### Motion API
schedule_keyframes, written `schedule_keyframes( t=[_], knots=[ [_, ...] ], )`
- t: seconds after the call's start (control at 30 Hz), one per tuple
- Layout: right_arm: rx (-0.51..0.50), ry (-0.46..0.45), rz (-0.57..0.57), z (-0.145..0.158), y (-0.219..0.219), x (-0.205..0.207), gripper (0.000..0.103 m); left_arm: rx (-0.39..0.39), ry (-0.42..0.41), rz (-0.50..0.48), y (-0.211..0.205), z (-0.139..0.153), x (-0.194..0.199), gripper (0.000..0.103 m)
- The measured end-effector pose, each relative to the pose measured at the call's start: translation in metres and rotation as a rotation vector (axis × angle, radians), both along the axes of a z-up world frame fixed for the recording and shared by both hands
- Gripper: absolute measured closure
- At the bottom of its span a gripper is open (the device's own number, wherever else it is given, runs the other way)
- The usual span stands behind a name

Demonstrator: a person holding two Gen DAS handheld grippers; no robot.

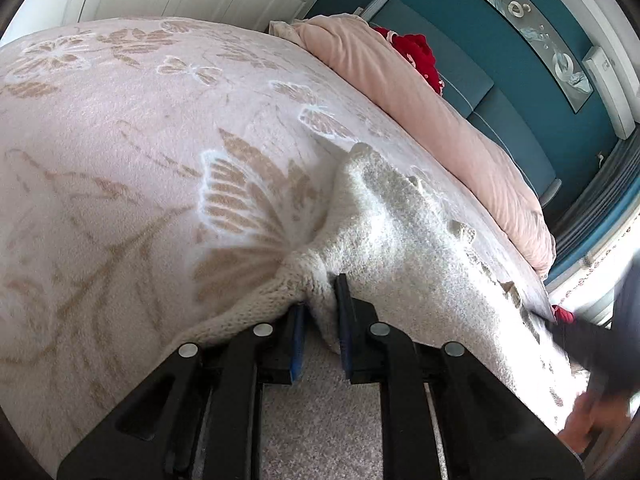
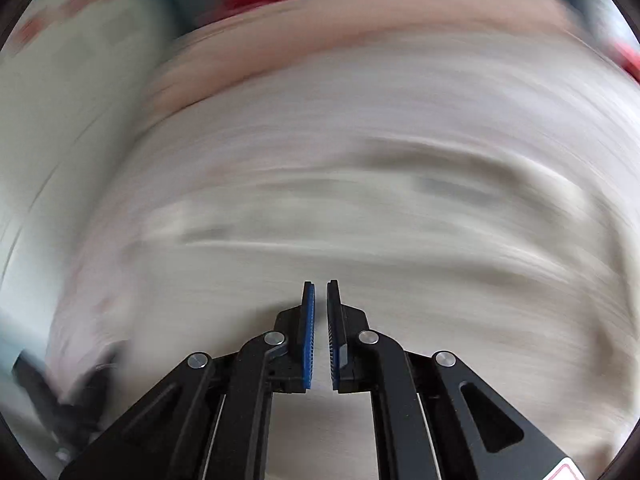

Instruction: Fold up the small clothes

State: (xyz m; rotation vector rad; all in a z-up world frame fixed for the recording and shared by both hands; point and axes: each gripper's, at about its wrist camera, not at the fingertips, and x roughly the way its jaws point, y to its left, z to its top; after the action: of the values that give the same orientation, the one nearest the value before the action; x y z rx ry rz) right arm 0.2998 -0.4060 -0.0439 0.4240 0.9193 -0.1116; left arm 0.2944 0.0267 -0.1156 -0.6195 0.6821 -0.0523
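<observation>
A white fluffy knitted garment (image 1: 400, 232) lies on the bed's pink floral blanket (image 1: 120, 160), stretched from the lower middle toward the right. My left gripper (image 1: 322, 300) is shut on a bunched edge of this garment at the near side of the bed. The right wrist view is heavily motion-blurred. My right gripper (image 2: 320, 292) shows its blue pads nearly together with a thin gap and nothing between them, over blurred pale fabric (image 2: 360, 200). A blurred dark gripper and hand (image 1: 592, 360) show at the right edge of the left wrist view.
A pink duvet (image 1: 440, 120) lies bunched along the far side of the bed, with a red item (image 1: 416, 56) behind it. A teal headboard and wall (image 1: 500, 60) stand beyond. Grey carpet (image 1: 320, 420) is below the left gripper.
</observation>
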Motion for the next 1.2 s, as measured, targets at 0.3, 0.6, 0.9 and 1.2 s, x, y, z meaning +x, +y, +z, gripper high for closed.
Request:
schedule_keyframes(
  t=[0.3,0.6,0.9,1.2],
  knots=[
    [0.059,-0.061,-0.139,0.022,-0.082,-0.117,0.091,0.029,0.016,0.006,-0.004,0.002,0.002,0.088],
    [0.058,0.091,-0.182,0.020,-0.073,-0.300,0.051,0.001,0.146,-0.130,0.012,0.045,-0.047,0.036],
    [0.249,0.195,-0.098,-0.009,-0.036,-0.400,0.048,-0.041,0.322,-0.154,0.069,0.050,-0.213,0.010],
    [0.294,0.124,-0.093,-0.013,0.001,-0.373,0.047,-0.052,0.340,-0.189,0.042,0.035,-0.248,0.005]
  ],
)
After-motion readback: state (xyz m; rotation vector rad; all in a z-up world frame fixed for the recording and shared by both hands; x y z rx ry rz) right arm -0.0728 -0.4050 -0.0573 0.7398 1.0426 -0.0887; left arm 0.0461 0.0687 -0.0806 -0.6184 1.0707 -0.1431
